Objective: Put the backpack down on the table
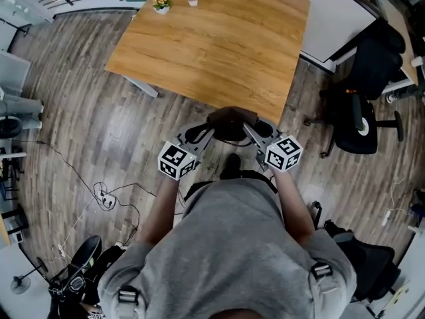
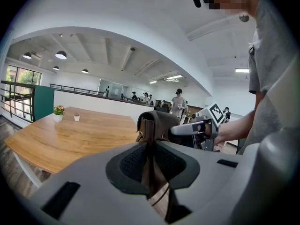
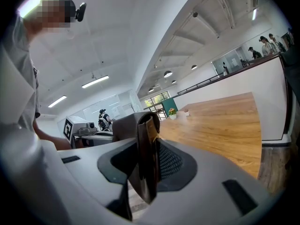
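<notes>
A dark brown backpack (image 1: pixel 231 121) hangs in the air just off the near edge of the wooden table (image 1: pixel 219 38), held up between both grippers. My left gripper (image 1: pixel 201 136) is shut on a brown strap (image 2: pixel 151 165) of the backpack on its left side. On the other side, my right gripper (image 1: pixel 254 132) is shut on a second strap (image 3: pixel 146 158). In the left gripper view the backpack's top (image 2: pixel 161 122) rises just past the jaws, with the right gripper (image 2: pixel 199 128) behind it. The right gripper view shows the bag (image 3: pixel 125 123) against the tabletop (image 3: pixel 220 121).
A small flower pot (image 1: pixel 161 3) and a pink cup (image 1: pixel 192 0) stand at the table's far edge. A black office chair (image 1: pixel 362 111) is to the right. Cables (image 1: pixel 106 195) and a dark bag (image 1: pixel 80 271) lie on the floor at left.
</notes>
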Demonstrator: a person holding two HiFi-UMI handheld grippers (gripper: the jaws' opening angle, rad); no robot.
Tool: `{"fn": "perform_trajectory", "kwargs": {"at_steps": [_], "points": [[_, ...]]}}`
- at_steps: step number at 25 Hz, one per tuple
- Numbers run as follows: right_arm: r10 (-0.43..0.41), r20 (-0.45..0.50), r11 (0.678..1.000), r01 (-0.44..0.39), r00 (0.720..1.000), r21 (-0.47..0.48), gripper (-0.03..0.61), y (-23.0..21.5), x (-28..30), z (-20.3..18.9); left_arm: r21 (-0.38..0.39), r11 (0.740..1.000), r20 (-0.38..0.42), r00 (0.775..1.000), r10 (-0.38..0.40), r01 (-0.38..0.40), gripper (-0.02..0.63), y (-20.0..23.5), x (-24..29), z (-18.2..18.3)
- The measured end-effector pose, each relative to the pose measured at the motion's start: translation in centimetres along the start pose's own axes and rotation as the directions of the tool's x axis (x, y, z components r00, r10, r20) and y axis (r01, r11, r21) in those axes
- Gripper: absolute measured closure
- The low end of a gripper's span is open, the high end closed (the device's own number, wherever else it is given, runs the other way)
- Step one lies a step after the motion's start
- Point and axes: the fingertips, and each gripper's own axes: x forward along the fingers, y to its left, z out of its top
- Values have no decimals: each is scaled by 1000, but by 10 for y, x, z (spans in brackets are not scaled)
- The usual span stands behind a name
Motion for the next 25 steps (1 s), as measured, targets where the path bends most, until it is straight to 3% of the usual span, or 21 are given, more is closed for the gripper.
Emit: {"fn": "perform_trajectory", "kwargs": {"at_steps": [5,25], "points": [[19,3,1000,-19,1000,-3,465,-14,-2,6,-29,999,9,1000,20,-20,543,1,15,1],[-2,17,1000,2,1000,4,465,-57,-4,20,-11,1000,-9,1000,17,-17,543,7,59,14]]}}
